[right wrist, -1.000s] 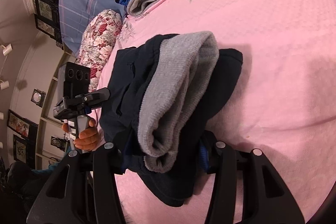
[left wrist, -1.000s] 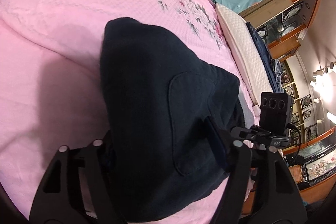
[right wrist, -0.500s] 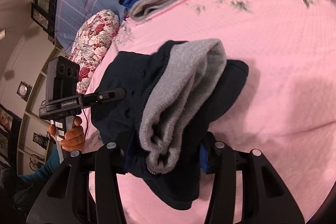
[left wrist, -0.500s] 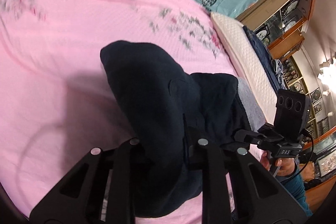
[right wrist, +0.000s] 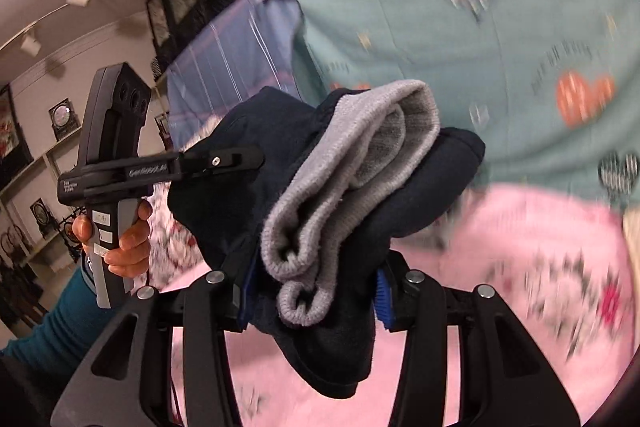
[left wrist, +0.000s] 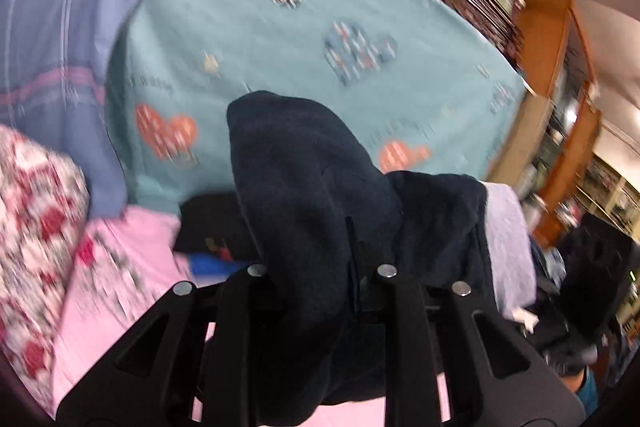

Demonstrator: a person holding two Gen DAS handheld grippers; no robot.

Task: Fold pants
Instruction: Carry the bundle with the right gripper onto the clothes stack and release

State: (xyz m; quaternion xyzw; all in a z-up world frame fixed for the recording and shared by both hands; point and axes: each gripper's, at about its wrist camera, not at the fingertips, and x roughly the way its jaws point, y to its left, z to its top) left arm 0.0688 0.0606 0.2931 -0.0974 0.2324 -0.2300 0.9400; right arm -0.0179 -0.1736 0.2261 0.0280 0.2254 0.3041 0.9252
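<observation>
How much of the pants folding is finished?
The folding looks done: the dark pants are a thick bundle, gray waistband doubled over. Both the left gripper and the right gripper hold them above the pink bed. What's probably left is setting them on the clothes pile.

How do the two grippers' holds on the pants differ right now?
The left gripper clamps only dark navy cloth of the pants; the right gripper clamps the end where the grey ribbed waistband shows. The right's jaws show blue pads; the left's look plain black. Both are shut on the same folded bundle, lifted off the pink bed.
</observation>
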